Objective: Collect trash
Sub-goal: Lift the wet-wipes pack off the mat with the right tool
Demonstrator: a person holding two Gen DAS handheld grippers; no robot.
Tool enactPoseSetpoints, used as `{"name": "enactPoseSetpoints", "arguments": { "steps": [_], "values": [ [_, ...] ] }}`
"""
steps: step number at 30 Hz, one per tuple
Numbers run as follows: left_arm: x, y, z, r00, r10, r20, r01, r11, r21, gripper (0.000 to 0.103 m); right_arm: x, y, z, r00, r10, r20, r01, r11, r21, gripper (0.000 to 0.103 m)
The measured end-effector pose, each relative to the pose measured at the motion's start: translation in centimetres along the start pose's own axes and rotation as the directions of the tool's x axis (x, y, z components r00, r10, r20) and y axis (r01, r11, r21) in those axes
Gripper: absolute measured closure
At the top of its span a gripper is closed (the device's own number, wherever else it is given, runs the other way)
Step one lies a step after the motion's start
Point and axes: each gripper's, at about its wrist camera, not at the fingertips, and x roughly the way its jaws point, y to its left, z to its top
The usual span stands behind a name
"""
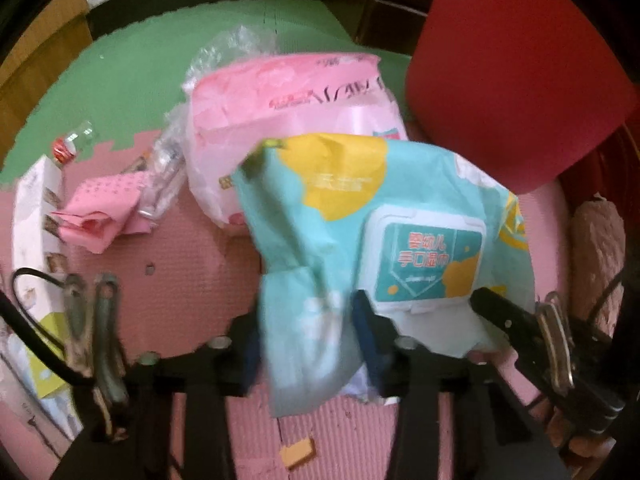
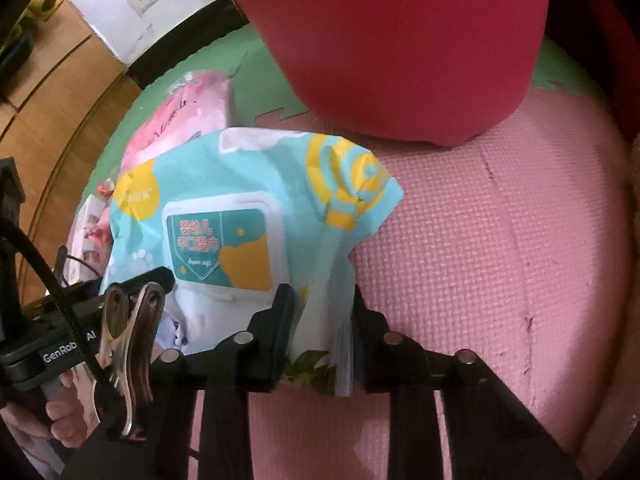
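Observation:
A crumpled teal and yellow wet-wipes pack (image 1: 340, 208) with a white flip lid hangs over the pink foam mat, held from two sides. My left gripper (image 1: 308, 340) is shut on its wrinkled left end, blue pads pressing the film. My right gripper (image 2: 320, 320) is shut on the pack's (image 2: 240, 168) lower right edge. In the left wrist view a black finger of the right gripper (image 1: 496, 312) shows at the pack's right side. In the right wrist view a finger of the left gripper (image 2: 156, 276) touches the pack's left side.
A pink tissue pack (image 1: 288, 120) and clear plastic wrap (image 1: 168, 168) lie behind the wipes. Crumpled pink paper (image 1: 100, 212), a small bottle (image 1: 72, 144) and a white box (image 1: 36, 216) lie left. A big red plastic object (image 2: 400, 40) stands close ahead on the mat (image 2: 480, 240).

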Motion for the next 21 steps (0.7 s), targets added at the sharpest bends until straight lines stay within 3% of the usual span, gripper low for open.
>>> {"name": "enactPoseSetpoints", "arguments": {
  "steps": [5,11,21],
  "values": [
    [-2.8,0.9,-0.1,0.998,-0.034,0.045,0.036,0.999,-0.034,0.068,-1.9,0.4,-0.4,0.999,0.029,0.042,-0.029,1.000,-0.012,0.077],
    [-6.6,0.8,-2.1,0.993,0.000,0.120,0.003,1.000,-0.029,0.068,-5.0,1.7,-1.3,0.993,0.047,0.106,-0.041,0.997,-0.058,0.077],
    [-12.1,-0.4,-2.5,0.978,0.010,0.207,-0.004,1.000,-0.026,0.069,-10.2,2.3,-2.8,0.980,0.079,0.182,-0.064,0.994,-0.091,0.077]
  ]
}}
